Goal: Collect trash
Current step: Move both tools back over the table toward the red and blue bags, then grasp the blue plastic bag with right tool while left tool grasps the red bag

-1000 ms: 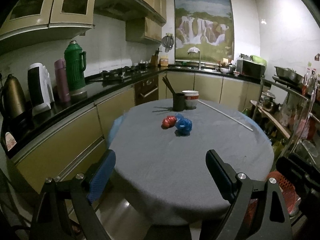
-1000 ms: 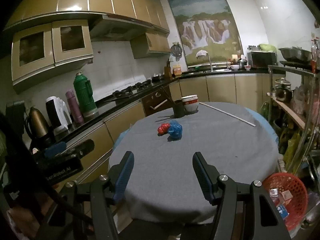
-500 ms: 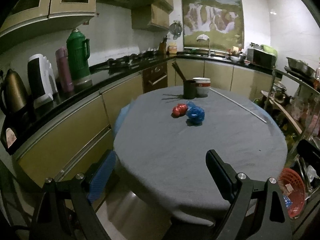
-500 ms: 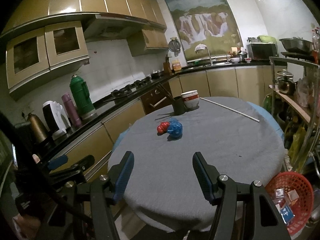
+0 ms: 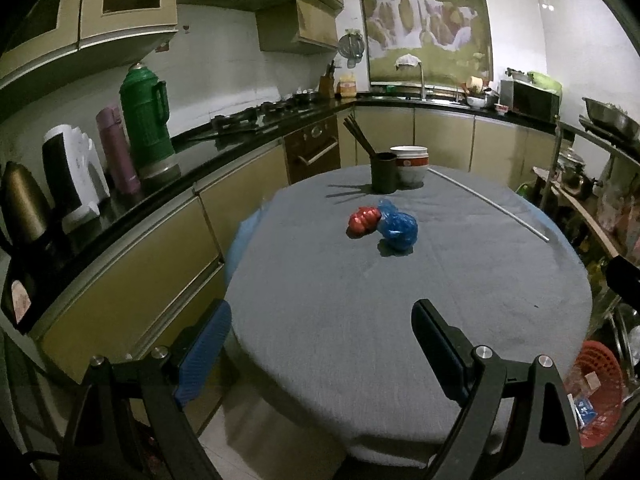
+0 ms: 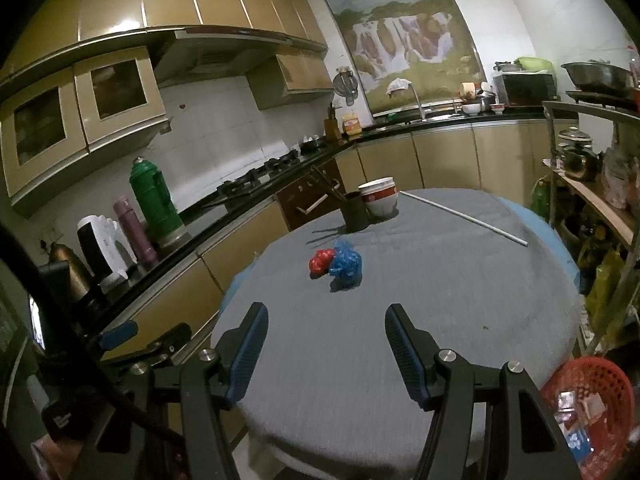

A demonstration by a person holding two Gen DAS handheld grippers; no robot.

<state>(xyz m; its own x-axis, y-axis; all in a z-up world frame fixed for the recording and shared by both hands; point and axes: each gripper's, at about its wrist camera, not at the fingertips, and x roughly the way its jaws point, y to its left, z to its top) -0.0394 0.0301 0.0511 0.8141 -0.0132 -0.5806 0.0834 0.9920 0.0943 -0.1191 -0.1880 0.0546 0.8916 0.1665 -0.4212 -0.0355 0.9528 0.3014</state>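
No legible text, brand or number anywhere. Only a pale blurred mark on the black body of the left gripper at the lower left of the right wrist view, unreadable.

home kitchen, dim light. l-shaped black countertop over tan base cabinets, matching wall cabinets with glass doors at 10 o'clock, range hood over a gas hob. built-in oven at 12 o'clock. sink with tall faucet at 1 o'clock under a waterfall mural. green thermos, pink flask, white kettle on the counter at 9 o'clock. round table with grey cloth in the middle, chopstick holder and stacked bowls on it. metal rack with pots at 3 o'clock, microwave at 2 o'clock.
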